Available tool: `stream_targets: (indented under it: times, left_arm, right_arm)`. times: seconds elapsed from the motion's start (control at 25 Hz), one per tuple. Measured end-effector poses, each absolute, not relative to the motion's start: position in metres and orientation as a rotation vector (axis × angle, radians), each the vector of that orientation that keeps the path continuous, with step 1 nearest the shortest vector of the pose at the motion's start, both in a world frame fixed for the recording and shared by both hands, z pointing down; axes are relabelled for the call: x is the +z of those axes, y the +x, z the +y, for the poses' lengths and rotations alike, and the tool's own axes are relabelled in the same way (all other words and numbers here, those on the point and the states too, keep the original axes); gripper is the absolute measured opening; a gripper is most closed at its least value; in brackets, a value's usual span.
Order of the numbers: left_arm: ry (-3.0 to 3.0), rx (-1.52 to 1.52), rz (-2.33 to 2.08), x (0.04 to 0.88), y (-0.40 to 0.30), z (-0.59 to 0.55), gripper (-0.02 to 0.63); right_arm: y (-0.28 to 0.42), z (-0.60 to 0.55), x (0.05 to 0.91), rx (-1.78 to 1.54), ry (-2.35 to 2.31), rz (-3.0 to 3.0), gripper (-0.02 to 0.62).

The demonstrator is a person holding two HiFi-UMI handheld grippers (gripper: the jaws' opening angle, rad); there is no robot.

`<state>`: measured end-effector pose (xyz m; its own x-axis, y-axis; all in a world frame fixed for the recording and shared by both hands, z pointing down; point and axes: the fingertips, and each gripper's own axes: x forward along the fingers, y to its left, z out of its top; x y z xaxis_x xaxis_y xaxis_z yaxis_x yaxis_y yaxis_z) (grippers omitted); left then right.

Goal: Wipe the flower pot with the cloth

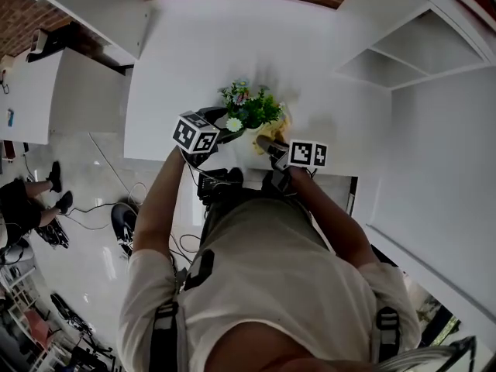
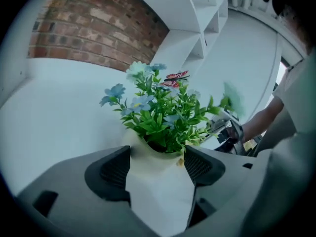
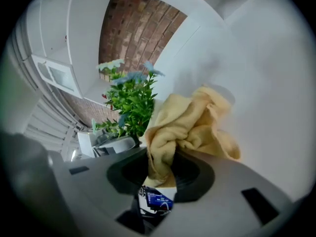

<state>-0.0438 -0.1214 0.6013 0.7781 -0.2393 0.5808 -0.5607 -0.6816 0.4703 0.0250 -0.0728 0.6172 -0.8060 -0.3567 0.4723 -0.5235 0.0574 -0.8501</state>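
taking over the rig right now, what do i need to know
Left gripper: jaws wide, either side of the pot, no clear press.
Right gripper: shut on the cloth, which is bunched beside the plant.
Pot: upright on the table, near its front edge.
Done: cloth is in hand and at the pot.
Left: wipe the pot; how much has been wiped doesn't show.
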Motion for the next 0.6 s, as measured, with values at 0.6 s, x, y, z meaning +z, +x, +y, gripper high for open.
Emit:
stream_targets:
  times: [0.6]
  left_arm:
    - [2.359, 0.747, -0.639, 0.607, -0.036, -0.067, 0.330]
  right_arm:
    - [0.007, -0.058, 0.623, 1.808, 0.836, -2.168, 0.126]
